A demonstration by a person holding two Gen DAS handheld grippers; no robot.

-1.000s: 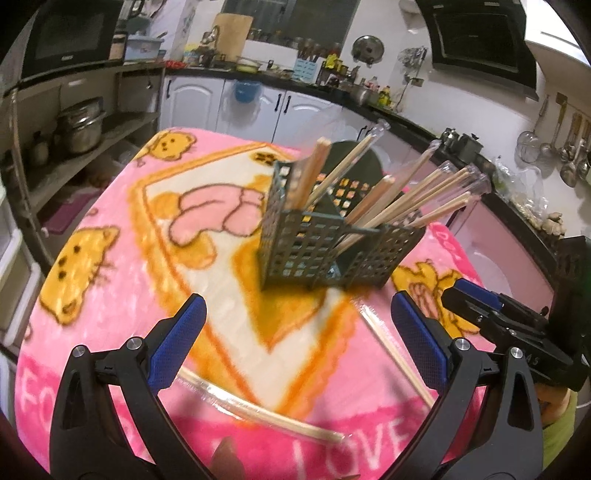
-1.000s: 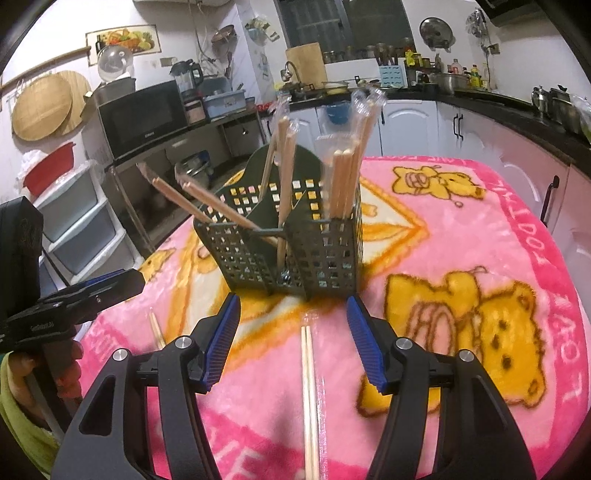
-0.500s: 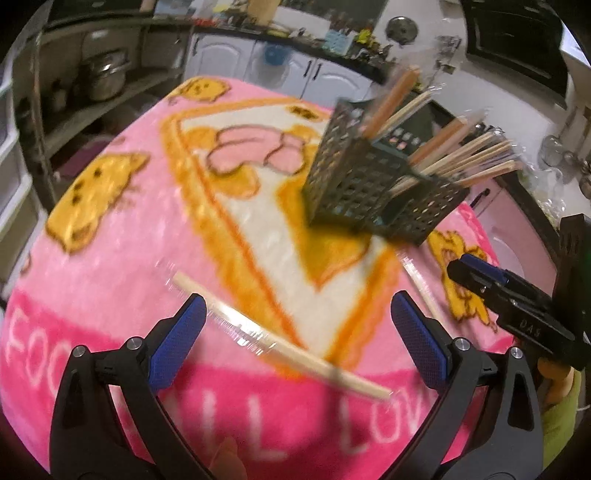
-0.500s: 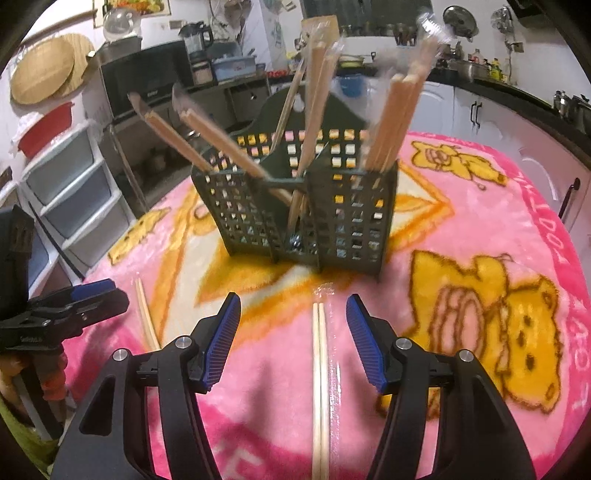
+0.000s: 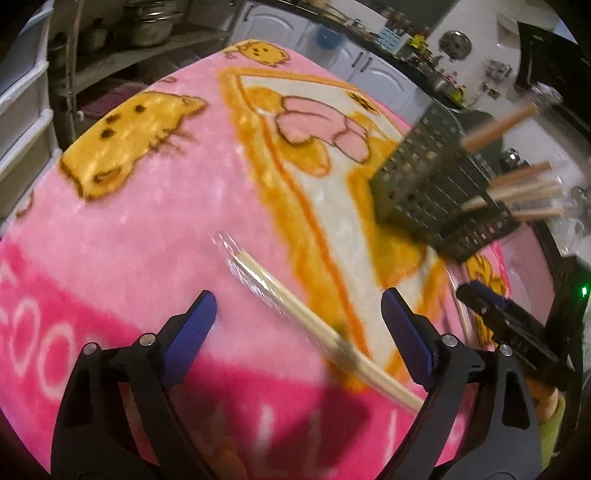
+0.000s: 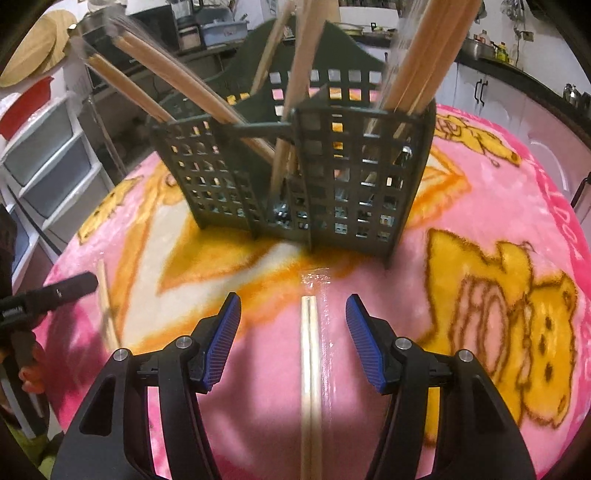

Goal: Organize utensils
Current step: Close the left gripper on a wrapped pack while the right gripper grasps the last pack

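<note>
A dark green slotted utensil holder (image 6: 295,177) stands on the pink cartoon blanket (image 6: 480,206) with several wrapped chopstick pairs leaning in it; it also shows in the left wrist view (image 5: 436,192). My left gripper (image 5: 299,325) is open and empty, low over a wrapped chopstick pair (image 5: 306,314) lying diagonally between its fingers. My right gripper (image 6: 293,332) is open and empty, with another wrapped chopstick pair (image 6: 309,362) lying straight between its fingers, just in front of the holder. The right gripper shows in the left wrist view (image 5: 506,325).
The left gripper's tip (image 6: 48,299) shows at the left edge of the right wrist view, beside its chopstick pair (image 6: 107,306). Plastic drawers (image 6: 48,155) and shelves with pots (image 5: 147,26) stand past the table's edge. Kitchen counters line the back.
Both grippers have moved lower and closer to the blanket. The left one has tilted down over its chopstick pair; the right one has come nearer to the holder and its pair.
</note>
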